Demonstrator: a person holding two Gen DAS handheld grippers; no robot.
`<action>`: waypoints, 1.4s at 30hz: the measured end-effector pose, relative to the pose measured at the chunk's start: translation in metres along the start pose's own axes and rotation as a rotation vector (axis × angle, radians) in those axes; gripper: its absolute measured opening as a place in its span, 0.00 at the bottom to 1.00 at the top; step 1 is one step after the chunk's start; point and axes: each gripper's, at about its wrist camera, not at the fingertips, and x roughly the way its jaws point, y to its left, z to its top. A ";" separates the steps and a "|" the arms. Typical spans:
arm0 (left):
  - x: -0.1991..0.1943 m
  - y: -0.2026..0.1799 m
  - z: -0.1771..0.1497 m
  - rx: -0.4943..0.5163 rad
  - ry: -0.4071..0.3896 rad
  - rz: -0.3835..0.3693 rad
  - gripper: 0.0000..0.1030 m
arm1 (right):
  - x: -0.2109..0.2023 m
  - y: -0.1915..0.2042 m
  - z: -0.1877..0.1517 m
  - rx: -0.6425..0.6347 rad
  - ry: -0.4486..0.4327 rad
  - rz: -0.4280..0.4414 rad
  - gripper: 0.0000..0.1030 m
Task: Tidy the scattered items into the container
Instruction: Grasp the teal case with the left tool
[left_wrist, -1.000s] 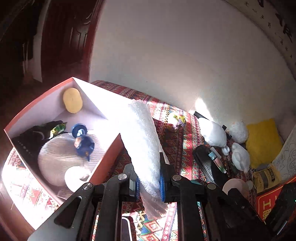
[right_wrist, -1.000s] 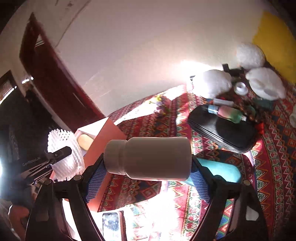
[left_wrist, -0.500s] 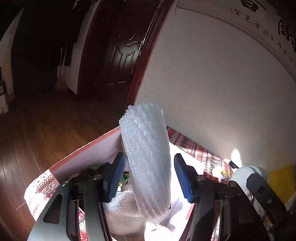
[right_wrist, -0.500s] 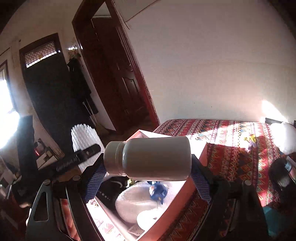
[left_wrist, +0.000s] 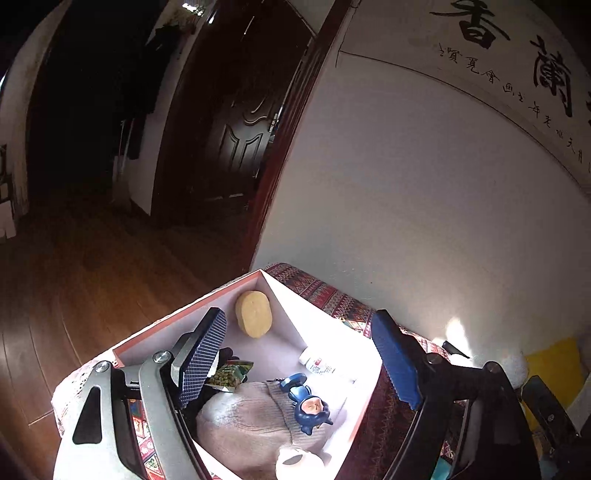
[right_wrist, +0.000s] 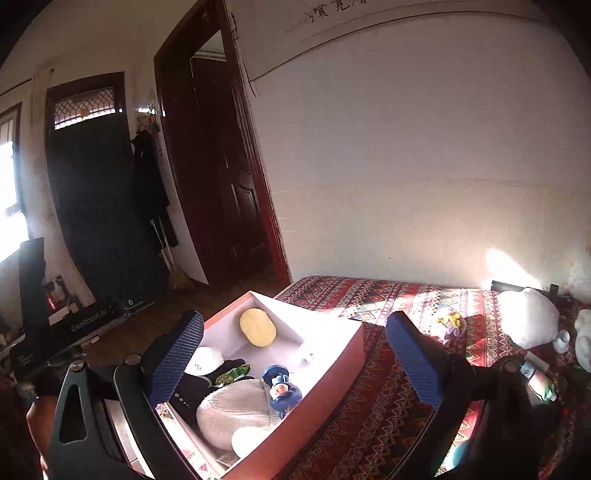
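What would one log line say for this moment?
left gripper: open, empty | right gripper: open, empty | both jaws just opened | above box

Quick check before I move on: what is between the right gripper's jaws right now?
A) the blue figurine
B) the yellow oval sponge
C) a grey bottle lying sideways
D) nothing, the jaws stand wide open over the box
D: the right gripper has just been opening and its blue pads stand far apart with nothing between them; behind the gap lies the box, with the blue figurine and the yellow sponge inside it.
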 end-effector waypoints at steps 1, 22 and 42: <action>-0.003 -0.008 -0.002 0.012 0.000 -0.015 0.78 | -0.010 -0.010 -0.002 0.018 0.000 -0.014 0.97; 0.063 -0.276 -0.255 0.471 0.590 -0.319 0.83 | -0.154 -0.311 -0.160 0.766 -0.001 -0.319 0.99; 0.162 -0.265 -0.351 -0.146 1.039 -0.325 0.80 | -0.024 -0.353 -0.246 1.034 0.360 -0.030 0.63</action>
